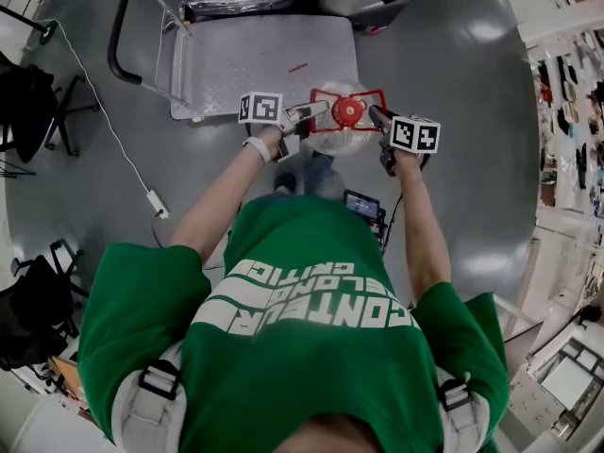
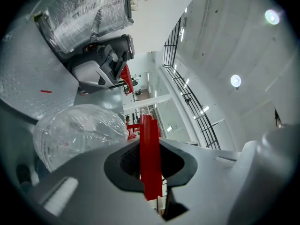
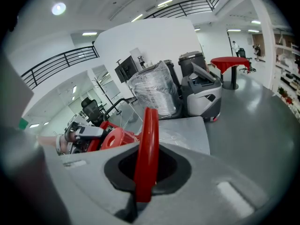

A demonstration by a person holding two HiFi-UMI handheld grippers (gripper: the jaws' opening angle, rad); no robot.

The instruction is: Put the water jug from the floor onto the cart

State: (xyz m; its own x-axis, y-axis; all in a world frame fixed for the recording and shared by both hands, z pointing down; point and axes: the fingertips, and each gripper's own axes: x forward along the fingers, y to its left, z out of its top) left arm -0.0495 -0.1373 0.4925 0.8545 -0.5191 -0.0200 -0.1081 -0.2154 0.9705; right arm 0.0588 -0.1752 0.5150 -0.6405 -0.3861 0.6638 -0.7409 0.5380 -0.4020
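**Near:** my left gripper and right gripper are each closed tight on a thin bar of the red handle. They hold opposite sides, so the load is shared and the water jug hangs level.

**Middle:** the jug, red cap uppermost, is held off the floor between my hands, at the near edge of the cart.

**Far:** the flat deck is, I judge, the set-down place. Its push bar stands at the left end, clear of my approach.
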